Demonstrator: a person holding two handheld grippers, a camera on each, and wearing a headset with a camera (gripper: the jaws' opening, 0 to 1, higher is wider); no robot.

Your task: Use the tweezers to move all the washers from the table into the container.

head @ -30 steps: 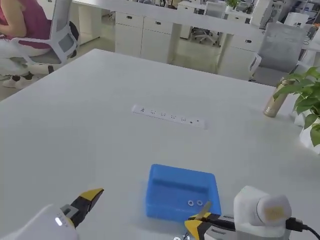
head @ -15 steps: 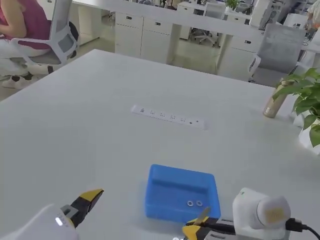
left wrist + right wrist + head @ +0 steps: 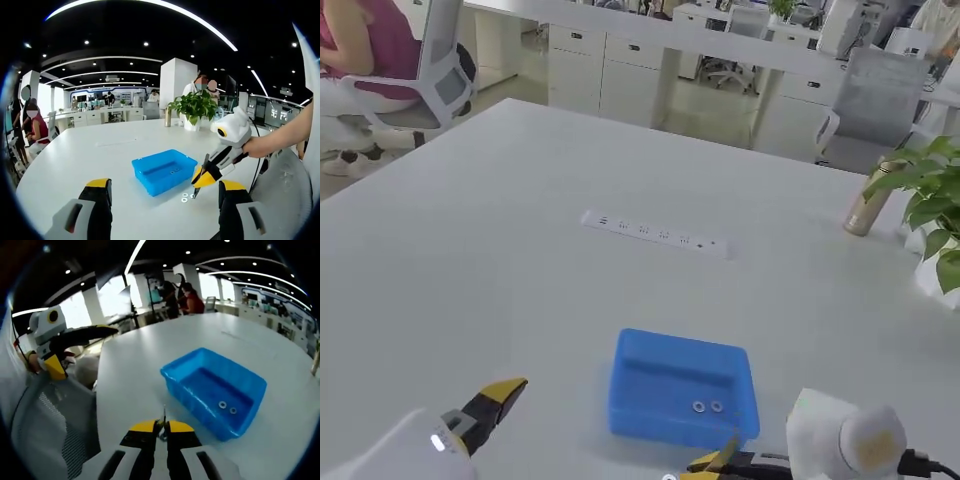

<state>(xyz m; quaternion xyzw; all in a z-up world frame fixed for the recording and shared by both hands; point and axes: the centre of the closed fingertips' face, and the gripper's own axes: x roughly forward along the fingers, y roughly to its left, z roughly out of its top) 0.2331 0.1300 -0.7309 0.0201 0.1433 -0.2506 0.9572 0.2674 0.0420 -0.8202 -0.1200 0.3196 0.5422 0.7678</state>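
Counter carries the blue bin near my edge. Left gripper fingers spread wide, empty. Right gripper fingers clenched on tweezers — tips near two washers lying on the counter beside the bin. I see two more washers inside it.

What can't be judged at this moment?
Left gripper view: washers on the table too small to count; unclear whether the tweezers grip one.
Head view: the bottom edge cuts off the right gripper and the tweezers' tips.
Right gripper view: its jaws hide most of the tweezers.
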